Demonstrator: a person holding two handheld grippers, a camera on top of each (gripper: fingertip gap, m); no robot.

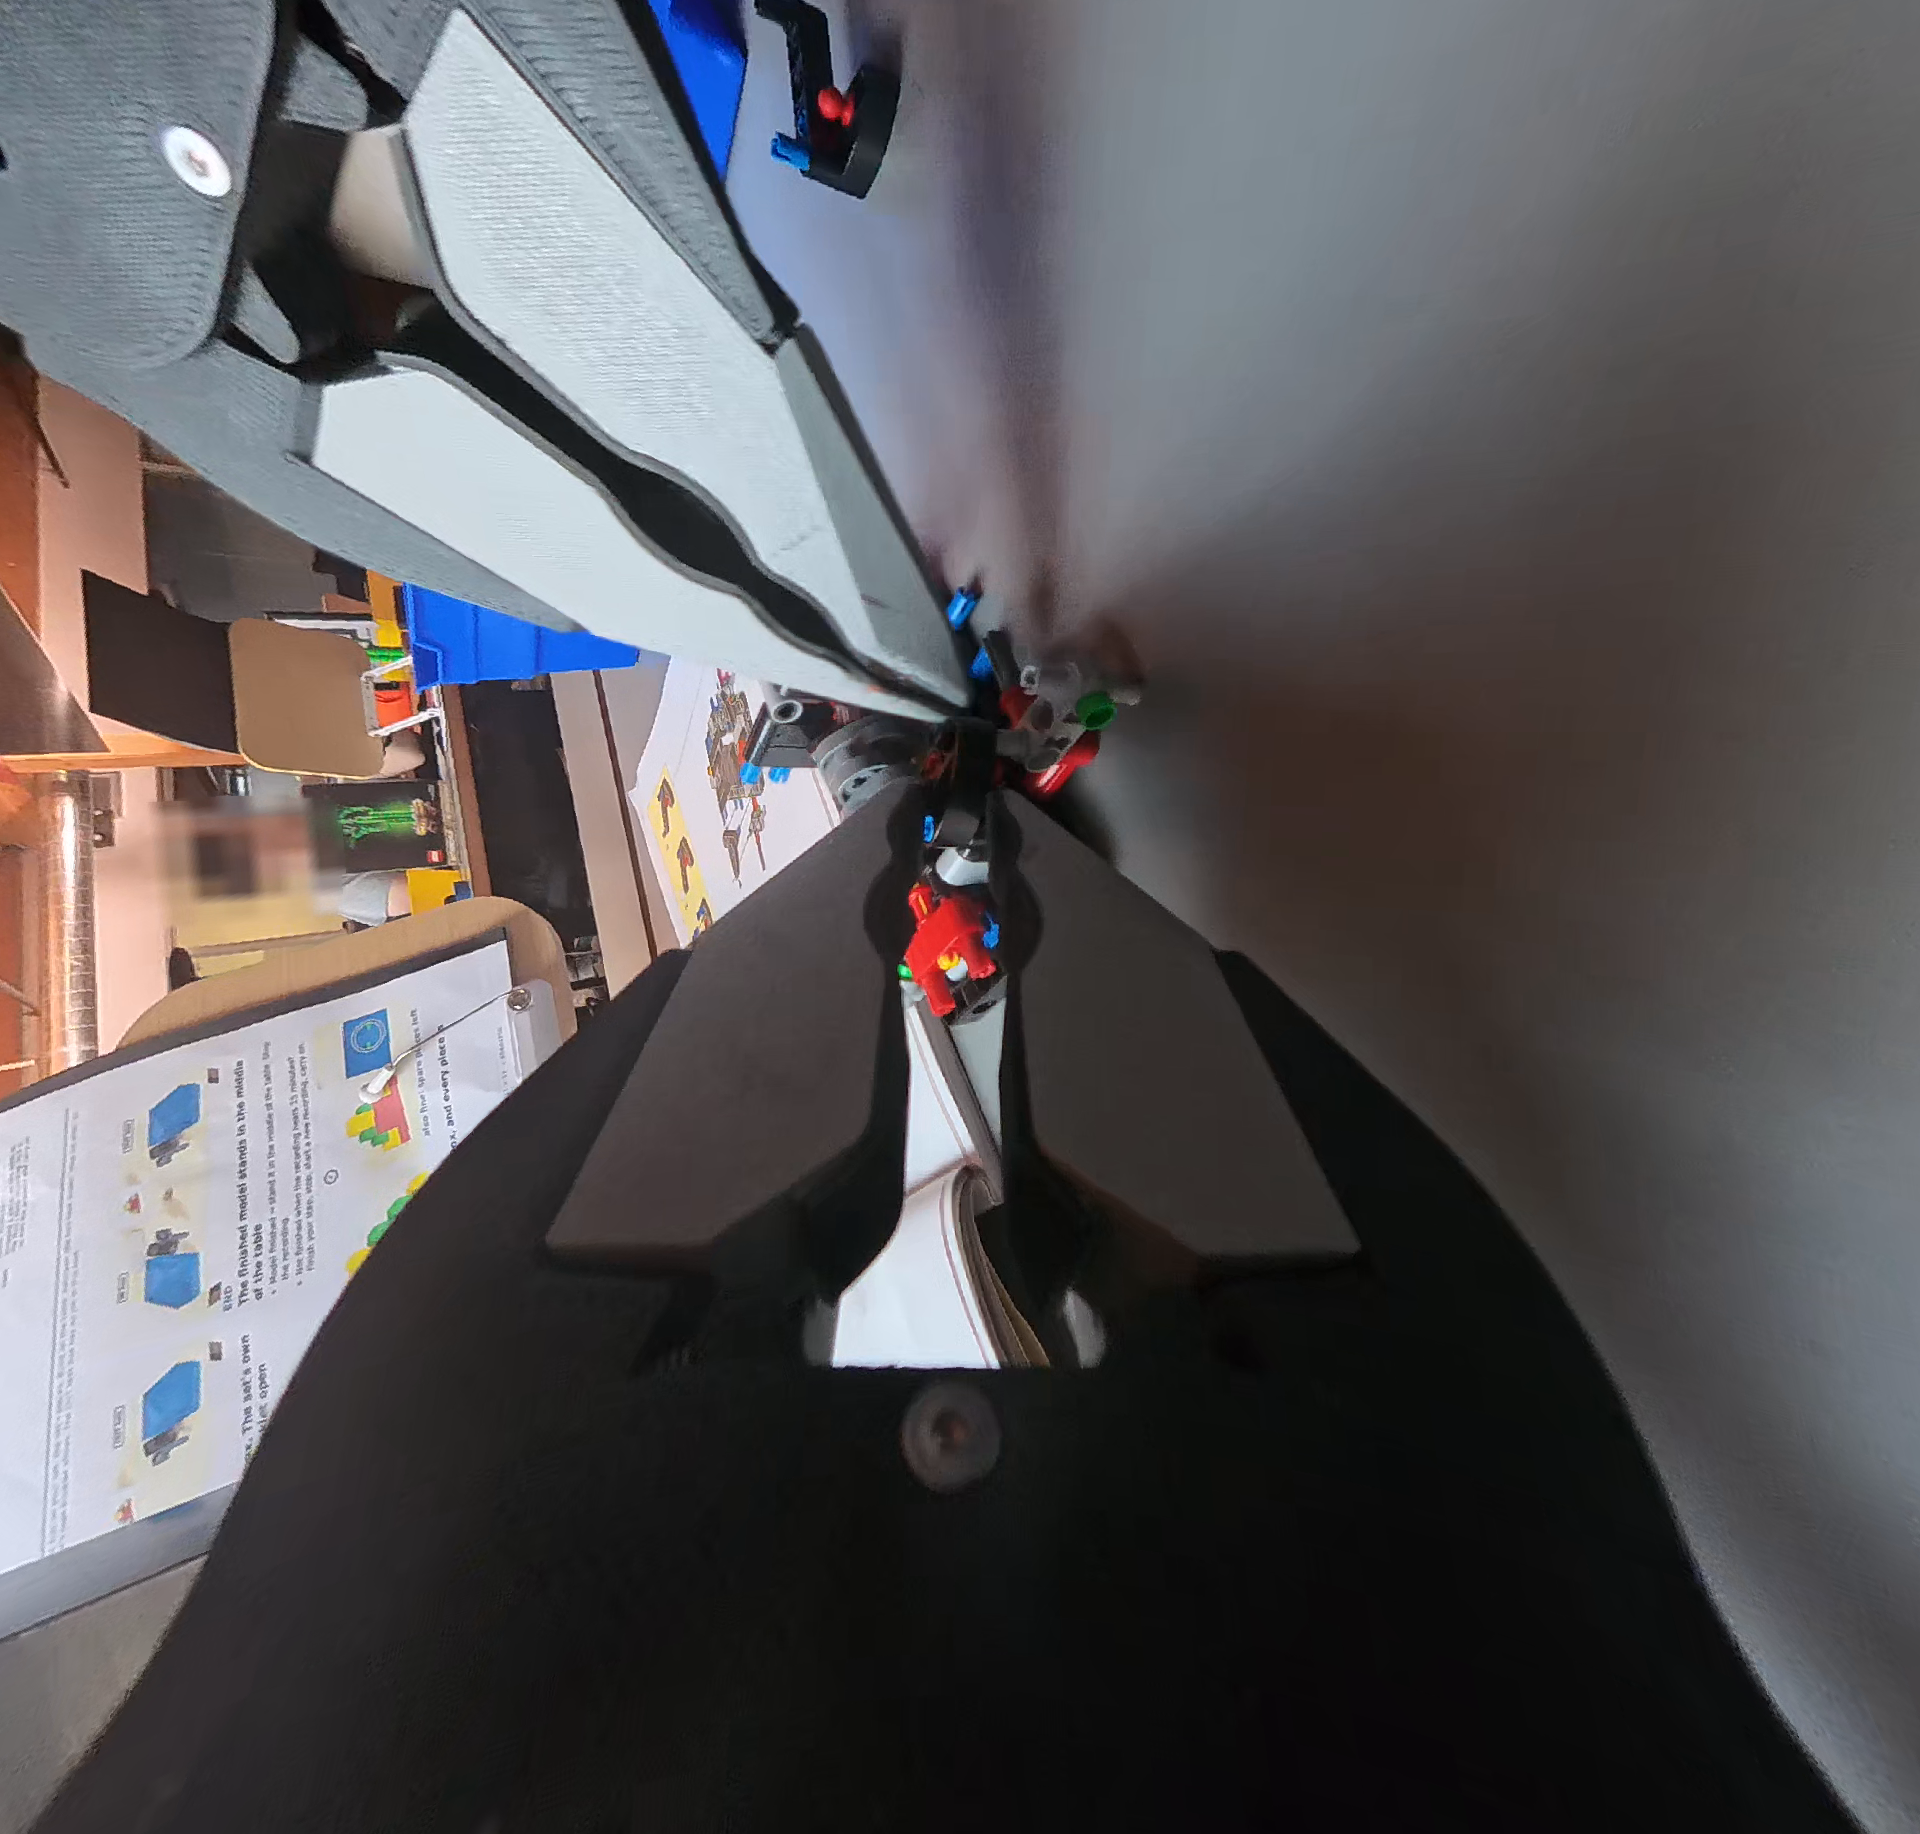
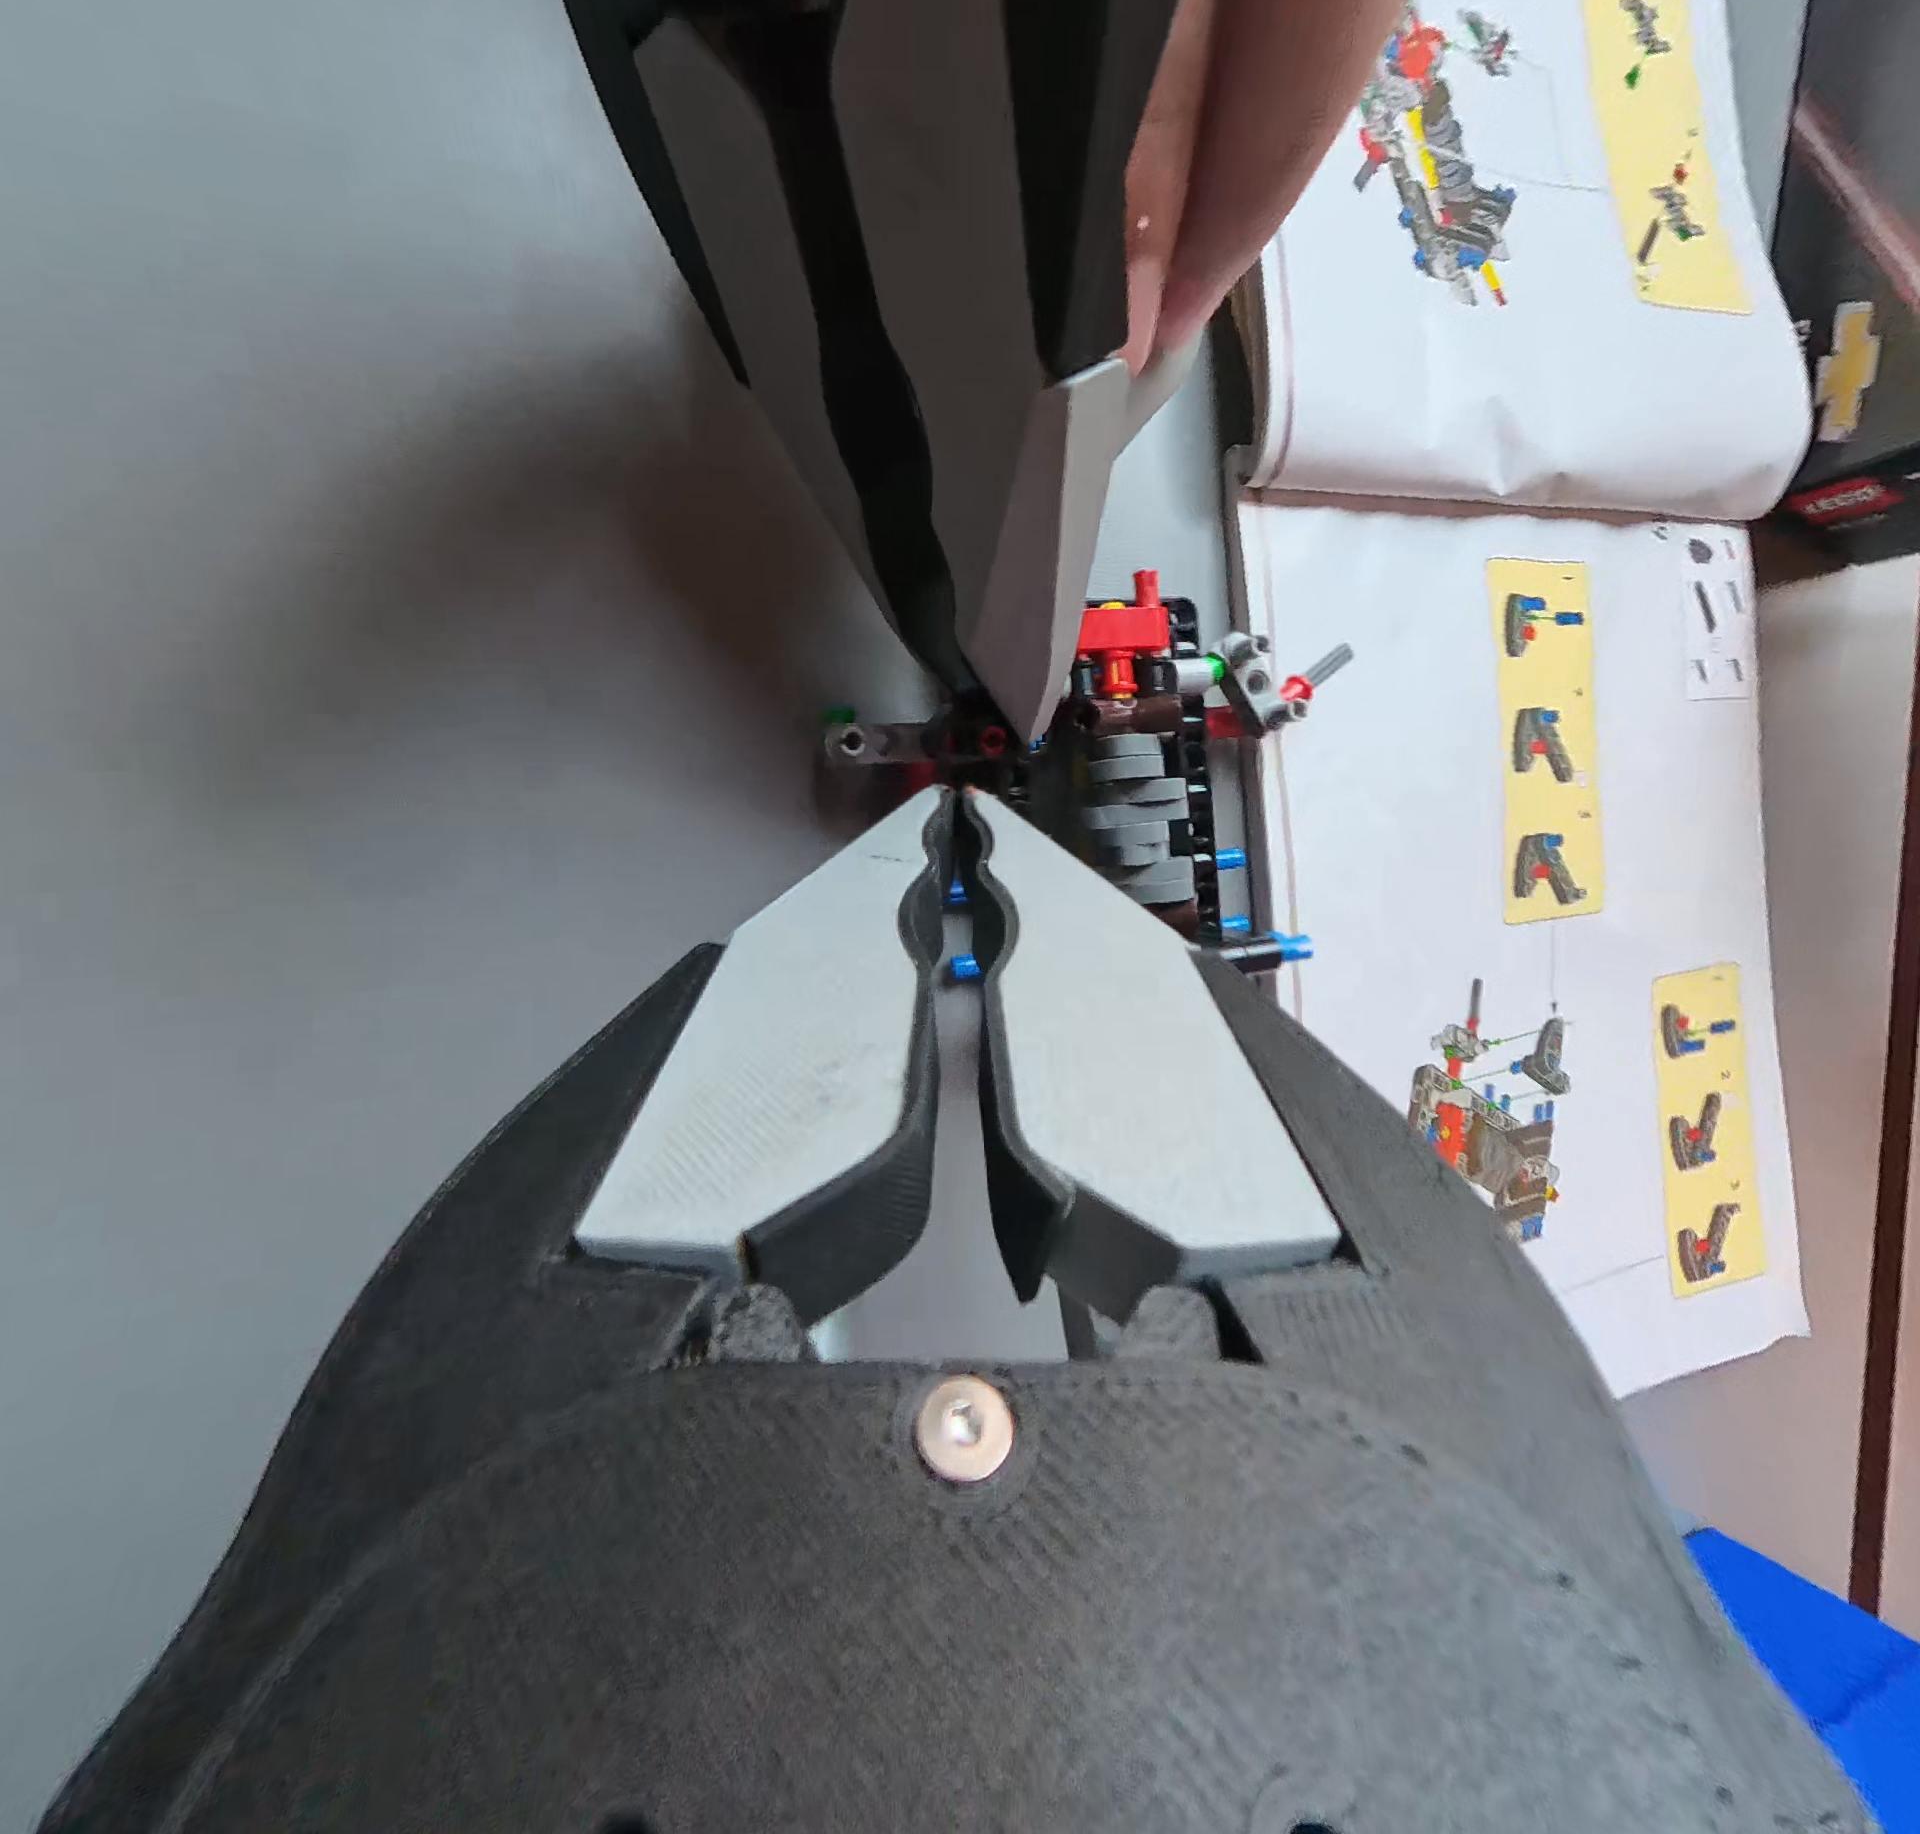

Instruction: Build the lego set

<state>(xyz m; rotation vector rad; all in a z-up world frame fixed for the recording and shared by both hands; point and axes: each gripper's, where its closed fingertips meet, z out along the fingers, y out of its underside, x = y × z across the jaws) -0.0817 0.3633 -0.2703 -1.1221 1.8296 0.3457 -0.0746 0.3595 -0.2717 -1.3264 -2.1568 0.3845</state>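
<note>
The partly built lego model (image 2: 1138, 797), black and grey with red and blue pins, lies on the grey table beside the open instruction booklet (image 2: 1455, 745). My left gripper (image 2: 987, 719) comes down from above and is shut on the model's black end piece. In the left wrist view the left gripper (image 1: 961, 797) has the model's red part (image 1: 945, 943) showing between its fingers. My right gripper (image 2: 956, 795) is shut, its tips touching the same black end from the opposite side; I see nothing held between them. It also shows in the left wrist view (image 1: 961, 709).
A loose black curved lego piece (image 1: 842, 111) with a red pin lies on the table farther off. Blue bins (image 1: 499, 631) (image 2: 1808, 1680) stand at the edges. A printed instruction sheet (image 1: 208, 1213) and a dark box (image 2: 1860, 330) are nearby. A hand (image 2: 1226, 122) holds the left gripper. Left and right tips are no more than a few centimetres apart.
</note>
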